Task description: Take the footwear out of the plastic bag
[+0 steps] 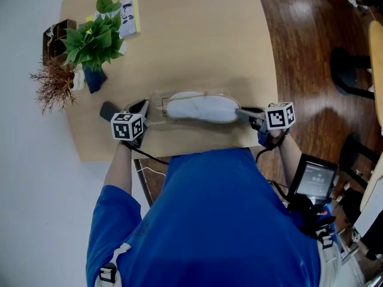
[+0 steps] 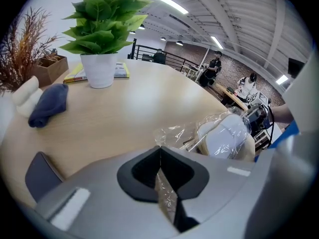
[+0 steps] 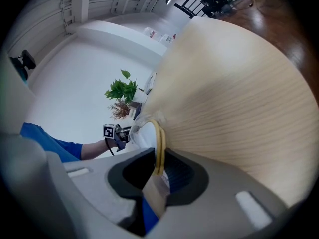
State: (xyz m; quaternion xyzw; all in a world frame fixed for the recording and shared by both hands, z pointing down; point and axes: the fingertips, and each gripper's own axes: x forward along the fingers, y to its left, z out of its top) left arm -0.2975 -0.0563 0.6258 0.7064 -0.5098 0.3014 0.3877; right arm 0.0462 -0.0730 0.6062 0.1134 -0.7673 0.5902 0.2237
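Left gripper [image 2: 162, 178], jaws together, pinches one clear plastic bag [image 2: 175, 133]. Right gripper [image 3: 158, 176], jaws partly apart, clamps the sole edge of one white slipper [image 1: 200, 107], bag-wrapped, on the table [image 1: 197, 34].

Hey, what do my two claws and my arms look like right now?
Both the left claw and right claw are grey-bodied with dark centres, each carrying a white cube of black square markers. Black cables trail off them. You wear a blue short-sleeved shirt.
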